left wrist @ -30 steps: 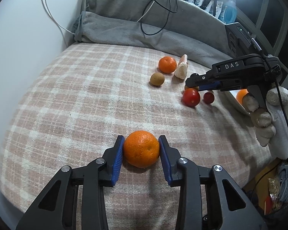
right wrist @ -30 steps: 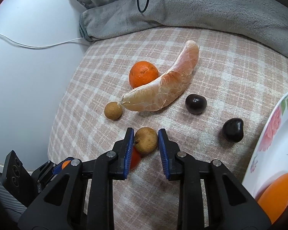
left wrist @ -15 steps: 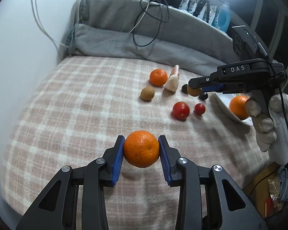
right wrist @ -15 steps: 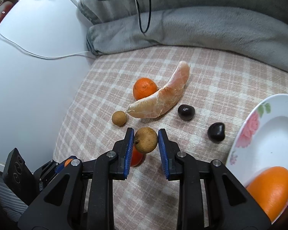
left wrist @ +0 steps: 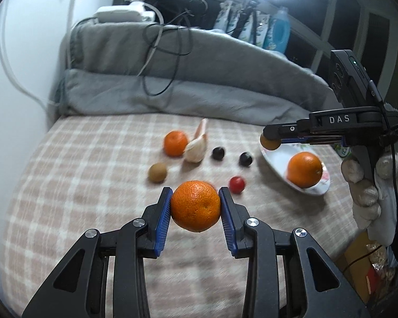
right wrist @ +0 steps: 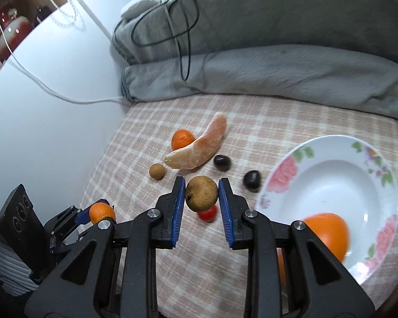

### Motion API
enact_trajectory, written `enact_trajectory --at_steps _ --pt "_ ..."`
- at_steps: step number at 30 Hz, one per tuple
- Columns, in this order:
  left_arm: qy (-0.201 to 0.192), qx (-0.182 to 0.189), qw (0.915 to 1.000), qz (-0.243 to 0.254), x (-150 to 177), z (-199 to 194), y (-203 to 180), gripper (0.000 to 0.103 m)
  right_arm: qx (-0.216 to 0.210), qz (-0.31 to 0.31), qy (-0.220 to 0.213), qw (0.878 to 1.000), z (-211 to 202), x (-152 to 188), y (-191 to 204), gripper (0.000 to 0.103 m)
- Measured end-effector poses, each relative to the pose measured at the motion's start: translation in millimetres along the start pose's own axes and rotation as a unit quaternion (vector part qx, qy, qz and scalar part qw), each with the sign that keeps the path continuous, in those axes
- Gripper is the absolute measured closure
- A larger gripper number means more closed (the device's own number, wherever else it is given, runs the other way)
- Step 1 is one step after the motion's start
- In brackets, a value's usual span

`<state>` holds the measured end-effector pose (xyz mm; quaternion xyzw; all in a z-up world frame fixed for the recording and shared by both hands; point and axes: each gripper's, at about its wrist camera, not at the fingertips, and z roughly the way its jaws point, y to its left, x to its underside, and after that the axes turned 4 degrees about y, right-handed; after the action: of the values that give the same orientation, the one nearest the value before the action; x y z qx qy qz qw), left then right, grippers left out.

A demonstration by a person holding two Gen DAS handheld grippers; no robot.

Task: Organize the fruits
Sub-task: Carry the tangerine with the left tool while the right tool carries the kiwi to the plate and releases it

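My left gripper (left wrist: 195,206) is shut on a tangerine (left wrist: 195,205) and holds it above the checked blanket. My right gripper (right wrist: 202,193) is shut on a small brown longan (right wrist: 201,193), raised just left of the flowered white plate (right wrist: 376,164); in the left wrist view the right gripper (left wrist: 270,142) hangs at the plate's (left wrist: 275,159) near rim. An orange (right wrist: 327,232) lies in the plate. On the blanket lie another tangerine (right wrist: 182,139), a peeled pomelo segment (right wrist: 199,151), a second longan (right wrist: 157,171), two dark fruits (right wrist: 221,162) (right wrist: 252,180) and a red cherry tomato (left wrist: 237,184).
A grey folded blanket (right wrist: 265,71) with black cables (right wrist: 183,39) lines the back. A white wall (right wrist: 53,122) stands at the left. The checked blanket (left wrist: 79,185) drops off at its right edge, where clutter lies below (left wrist: 371,259).
Both grippers have lifted their fruit off the blanket and risen. The right gripper has carried the longan rightward to the plate's edge. The left gripper has moved forward toward the other fruits.
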<state>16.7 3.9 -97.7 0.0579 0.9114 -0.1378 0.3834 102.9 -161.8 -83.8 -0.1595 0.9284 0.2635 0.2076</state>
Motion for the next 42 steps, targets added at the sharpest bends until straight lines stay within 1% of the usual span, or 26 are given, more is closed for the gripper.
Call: enact_trajectory --at_steps 8,16,27,33,42 --pt "-0.011 0.025 0.9994 0.023 -20.6 10.9 -25.5 0.069 0.023 0.017 -0.044 0.999 -39.5 9.2 -26.4 0.076" --pt "-0.011 0.052 0.9976 0.043 -39.5 30.4 -50.6 0.069 0.057 0.032 -0.071 0.995 -66.6 24.9 -54.5 0.076" --pt "-0.006 0.079 0.9940 0.076 -57.8 55.8 -87.1 0.069 0.086 0.057 -0.084 0.991 -78.9 44.0 -88.3 0.076" --pt "0.001 0.090 0.9920 0.089 -67.3 67.5 -104.1 0.069 0.100 0.059 -0.085 0.990 -80.7 48.1 -97.8 0.076" --pt "0.020 0.105 0.9898 0.094 -79.3 84.3 -119.9 0.069 0.113 0.054 -0.082 0.989 -76.4 49.3 -104.7 0.076"
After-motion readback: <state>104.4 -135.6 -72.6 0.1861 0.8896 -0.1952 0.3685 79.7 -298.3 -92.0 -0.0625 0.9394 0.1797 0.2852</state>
